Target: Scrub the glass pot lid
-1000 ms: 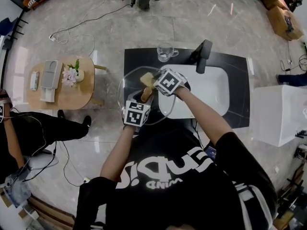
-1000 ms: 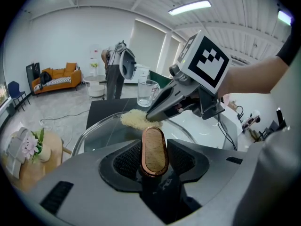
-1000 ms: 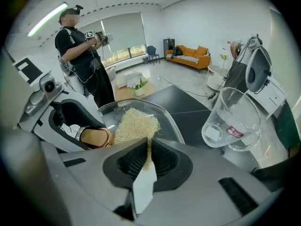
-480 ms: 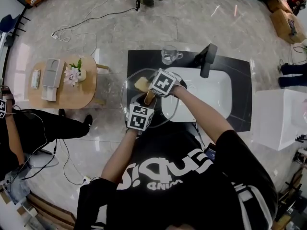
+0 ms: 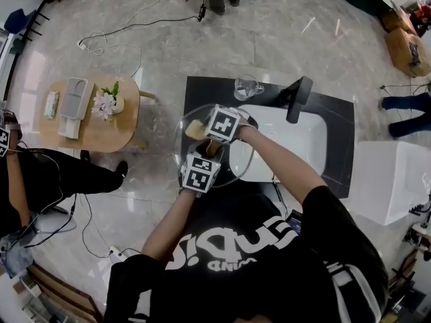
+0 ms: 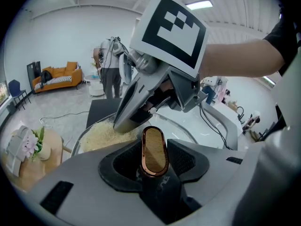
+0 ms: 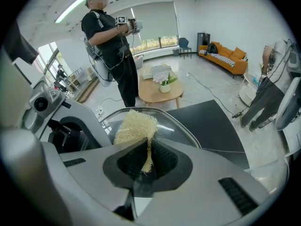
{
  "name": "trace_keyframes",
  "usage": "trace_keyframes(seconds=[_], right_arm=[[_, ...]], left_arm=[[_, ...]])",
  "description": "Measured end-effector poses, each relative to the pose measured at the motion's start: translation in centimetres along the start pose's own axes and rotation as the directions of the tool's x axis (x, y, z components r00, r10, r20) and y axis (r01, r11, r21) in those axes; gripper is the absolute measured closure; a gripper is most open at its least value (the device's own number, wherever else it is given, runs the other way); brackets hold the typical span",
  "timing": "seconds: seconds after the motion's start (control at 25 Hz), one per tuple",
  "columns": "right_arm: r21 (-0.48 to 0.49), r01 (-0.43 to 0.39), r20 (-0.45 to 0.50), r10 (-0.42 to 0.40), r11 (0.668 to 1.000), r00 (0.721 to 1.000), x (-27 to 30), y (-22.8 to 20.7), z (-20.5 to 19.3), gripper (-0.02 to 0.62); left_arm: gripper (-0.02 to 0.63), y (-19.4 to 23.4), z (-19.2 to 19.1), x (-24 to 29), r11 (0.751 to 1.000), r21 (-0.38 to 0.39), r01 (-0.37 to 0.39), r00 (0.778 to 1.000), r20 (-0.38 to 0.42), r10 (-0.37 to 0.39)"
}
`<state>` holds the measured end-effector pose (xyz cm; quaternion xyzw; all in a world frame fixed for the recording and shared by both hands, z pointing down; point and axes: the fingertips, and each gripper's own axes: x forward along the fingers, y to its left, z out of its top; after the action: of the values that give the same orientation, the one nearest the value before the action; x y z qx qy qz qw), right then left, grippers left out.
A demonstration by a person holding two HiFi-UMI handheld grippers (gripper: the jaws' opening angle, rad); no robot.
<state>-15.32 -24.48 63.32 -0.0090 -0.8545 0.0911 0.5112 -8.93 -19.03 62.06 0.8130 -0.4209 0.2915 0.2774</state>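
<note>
The glass pot lid (image 5: 232,159) is held tilted over the counter's left part, beside the sink. Its wood-and-copper knob (image 6: 154,149) sits between the jaws of my left gripper (image 6: 154,160), which is shut on it; from above, the left gripper (image 5: 207,153) reaches in from the lid's near side. My right gripper (image 7: 147,161) is shut on a pale yellow fibrous scrub pad (image 7: 135,125), which lies spread on the glass (image 7: 176,123). In the head view the right gripper (image 5: 204,132) is over the lid's far left part, with the pad (image 5: 194,130) at its tip.
A white sink (image 5: 289,140) with a black faucet (image 5: 300,98) is set in the black counter (image 5: 202,89). A glass cup (image 5: 248,86) stands behind the lid. A wooden side table (image 5: 84,130) with flowers is at the left. People stand nearby.
The right gripper has slid the scrub pad leftward across the glass and rolled its wrist. The left gripper has kept its hold on the knob without moving.
</note>
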Motion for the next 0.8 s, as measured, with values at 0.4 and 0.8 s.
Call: trace_keyframes(seconds=[0.4, 0.8], right_arm=[[-0.096, -0.122, -0.041, 0.118, 0.988, 0.992, 1.5, 2.7, 1.6, 0.571], [-0.134, -0.194, -0.083, 0.184, 0.972, 0.979, 2.1, 3.5, 2.0, 0.571]], left_arm=[[0.422, 0.0, -0.3, 0.2, 1.0, -0.022, 0.004, 1.0, 0.012, -0.004], [0.422, 0.1, -0.5, 0.4, 0.999, -0.048, 0.003, 1.0, 0.018, -0.002]])
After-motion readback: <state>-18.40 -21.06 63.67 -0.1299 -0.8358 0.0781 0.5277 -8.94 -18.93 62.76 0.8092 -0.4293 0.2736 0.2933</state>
